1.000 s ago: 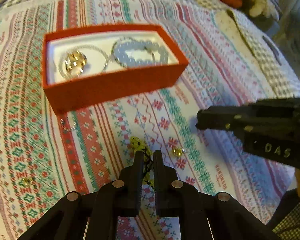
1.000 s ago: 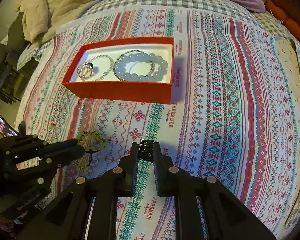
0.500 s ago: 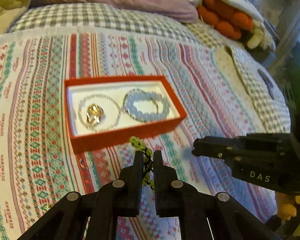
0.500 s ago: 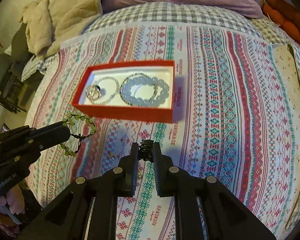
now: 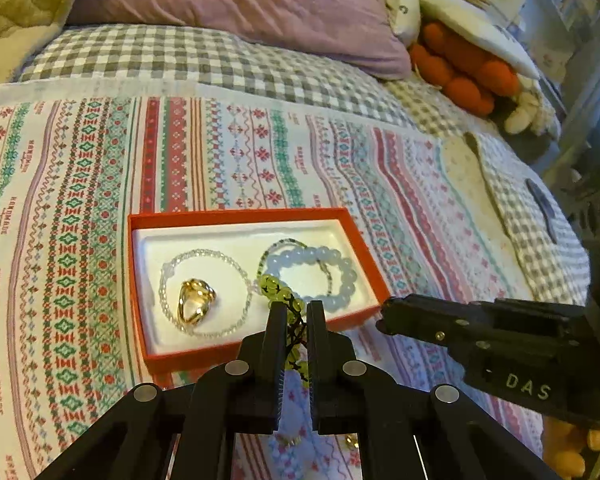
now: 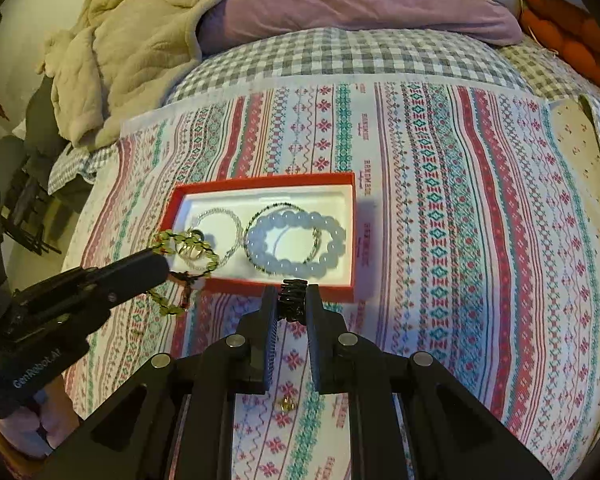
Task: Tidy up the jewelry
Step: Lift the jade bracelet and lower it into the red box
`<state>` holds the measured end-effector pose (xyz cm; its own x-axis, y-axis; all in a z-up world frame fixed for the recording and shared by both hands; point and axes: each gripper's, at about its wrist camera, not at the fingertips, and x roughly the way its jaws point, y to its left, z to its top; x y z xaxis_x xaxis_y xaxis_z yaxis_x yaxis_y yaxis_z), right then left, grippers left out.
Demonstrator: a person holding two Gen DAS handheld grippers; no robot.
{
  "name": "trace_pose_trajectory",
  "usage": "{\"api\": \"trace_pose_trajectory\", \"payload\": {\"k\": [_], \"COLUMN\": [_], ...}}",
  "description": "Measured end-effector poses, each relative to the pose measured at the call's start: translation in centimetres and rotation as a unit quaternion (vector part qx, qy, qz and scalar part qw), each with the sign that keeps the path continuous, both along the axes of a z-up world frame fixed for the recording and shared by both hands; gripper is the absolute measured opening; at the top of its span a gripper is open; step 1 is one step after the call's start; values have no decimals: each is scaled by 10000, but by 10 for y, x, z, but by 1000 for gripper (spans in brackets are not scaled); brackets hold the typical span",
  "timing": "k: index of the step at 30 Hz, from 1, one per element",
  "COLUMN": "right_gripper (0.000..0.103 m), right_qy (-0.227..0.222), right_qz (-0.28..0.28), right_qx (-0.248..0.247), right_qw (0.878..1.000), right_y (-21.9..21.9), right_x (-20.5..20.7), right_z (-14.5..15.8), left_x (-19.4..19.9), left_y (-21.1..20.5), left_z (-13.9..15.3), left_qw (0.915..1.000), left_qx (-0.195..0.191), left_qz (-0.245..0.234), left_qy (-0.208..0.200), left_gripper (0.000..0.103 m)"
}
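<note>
A red box (image 5: 256,350) (image 6: 350,236) with a white lining sits on the patterned bedspread. Inside lie a clear bead bracelet (image 5: 204,292), a gold ring (image 5: 196,304) and a pale blue bead bracelet (image 5: 340,276) (image 6: 296,244). My left gripper (image 5: 296,312) (image 6: 160,266) is shut on a green bead bracelet (image 5: 278,290) (image 6: 188,248) and holds it above the box's near edge. My right gripper (image 6: 293,296) (image 5: 384,314) is shut on a small black ridged piece (image 6: 292,300), just in front of the box's near right corner.
A small gold item (image 6: 286,404) lies loose on the bedspread (image 6: 460,220) below the right gripper; another one (image 5: 352,442) lies under the left gripper. A purple pillow (image 5: 240,4), a beige blanket (image 6: 140,48) and orange plush (image 5: 464,68) lie at the far end.
My left gripper has lifted the green bracelet off the bedspread and carried it over to the box's near edge. My right gripper, still shut on the black piece, has risen too.
</note>
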<state>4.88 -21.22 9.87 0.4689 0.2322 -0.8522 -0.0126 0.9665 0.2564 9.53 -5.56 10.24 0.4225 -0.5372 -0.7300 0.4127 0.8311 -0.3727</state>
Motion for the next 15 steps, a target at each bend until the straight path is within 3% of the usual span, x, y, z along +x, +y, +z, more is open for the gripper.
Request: {"api": "trace_pose_trajectory", "payload": {"k": [8, 15], "right_gripper": [14, 14], "right_qy": [17, 109], "right_qz": [-86, -119], "right_qx": [71, 57], "right_qw": [9999, 9999], "right_y": [-6, -9], "right_x": [26, 40], "right_z": [-14, -26], "left_x": [19, 35], "left_y": [-10, -14], "left_z": [-14, -26], "left_qw": [9991, 9988], "left_qx": [394, 458], "left_qz": [93, 180], "left_qy": [-130, -65], "left_gripper": [4, 4]}}
